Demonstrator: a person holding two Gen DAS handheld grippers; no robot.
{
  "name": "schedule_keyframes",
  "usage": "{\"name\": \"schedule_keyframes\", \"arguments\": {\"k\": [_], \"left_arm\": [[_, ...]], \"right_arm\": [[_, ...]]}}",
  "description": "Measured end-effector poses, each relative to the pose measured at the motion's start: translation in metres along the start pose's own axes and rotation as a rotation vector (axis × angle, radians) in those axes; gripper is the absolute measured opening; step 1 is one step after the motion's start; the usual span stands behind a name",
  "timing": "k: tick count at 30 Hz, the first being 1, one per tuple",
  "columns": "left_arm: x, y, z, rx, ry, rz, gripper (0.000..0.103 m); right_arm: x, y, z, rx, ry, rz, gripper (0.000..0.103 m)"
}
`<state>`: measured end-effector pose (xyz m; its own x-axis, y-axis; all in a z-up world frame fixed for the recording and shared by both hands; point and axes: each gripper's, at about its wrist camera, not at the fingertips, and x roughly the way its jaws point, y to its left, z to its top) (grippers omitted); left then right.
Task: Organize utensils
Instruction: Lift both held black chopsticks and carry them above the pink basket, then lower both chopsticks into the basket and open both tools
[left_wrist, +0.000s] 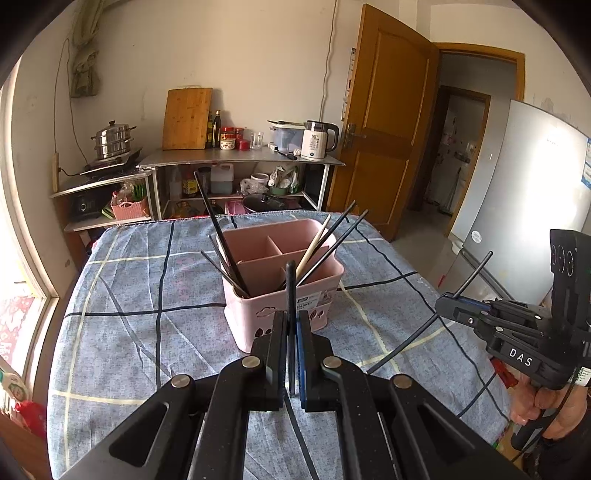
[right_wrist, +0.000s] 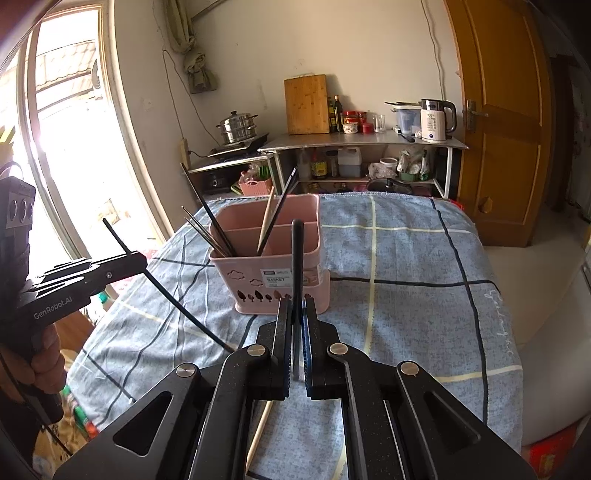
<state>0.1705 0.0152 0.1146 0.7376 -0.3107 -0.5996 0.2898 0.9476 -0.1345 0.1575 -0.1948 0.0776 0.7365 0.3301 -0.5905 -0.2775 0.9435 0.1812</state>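
Note:
A pink divided basket stands on the blue checked tablecloth. Several black chopsticks and one pale wooden one lean in it. My left gripper is shut on a black chopstick that points up in front of the basket. My right gripper is shut on another black chopstick, also upright before the basket. Each shows in the other's view: the right gripper with its slanted chopstick, the left gripper with its chopstick. Both are held above the cloth.
A pale stick lies on the cloth under my right gripper. Beyond the table stands a metal shelf with a kettle, cutting board and steamer pot. A wooden door and a fridge are to the right, a window to the left.

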Motion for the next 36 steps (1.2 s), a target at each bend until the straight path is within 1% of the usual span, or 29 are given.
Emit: {"name": "schedule_keyframes", "arguments": {"k": [8, 12, 16, 20, 24, 27, 33, 36], "left_arm": [[-0.023, 0.006, 0.018, -0.006, -0.029, -0.014, 0.004], [-0.04, 0.011, 0.038, -0.011, -0.073, -0.012, 0.004], [-0.055, 0.016, 0.064, -0.007, -0.127, -0.001, 0.004], [-0.059, 0.022, 0.087, -0.008, -0.167, 0.012, 0.004], [-0.05, 0.026, 0.103, -0.007, -0.177, 0.023, 0.004], [-0.039, 0.03, 0.109, 0.0, -0.174, 0.037, 0.004], [-0.006, 0.044, 0.113, -0.025, -0.158, 0.04, 0.004], [0.009, 0.05, 0.111, -0.04, -0.146, 0.038, 0.004]], "right_arm": [[-0.015, 0.019, 0.02, -0.04, -0.054, 0.027, 0.005], [-0.02, 0.032, 0.036, -0.057, -0.09, 0.05, 0.005], [-0.023, 0.043, 0.059, -0.076, -0.136, 0.064, 0.005], [-0.023, 0.052, 0.081, -0.091, -0.178, 0.071, 0.005], [-0.016, 0.057, 0.098, -0.094, -0.204, 0.073, 0.005], [-0.006, 0.056, 0.107, -0.089, -0.211, 0.07, 0.005], [0.02, 0.059, 0.11, -0.108, -0.21, 0.053, 0.005], [0.035, 0.06, 0.107, -0.117, -0.192, 0.043, 0.005]]}}
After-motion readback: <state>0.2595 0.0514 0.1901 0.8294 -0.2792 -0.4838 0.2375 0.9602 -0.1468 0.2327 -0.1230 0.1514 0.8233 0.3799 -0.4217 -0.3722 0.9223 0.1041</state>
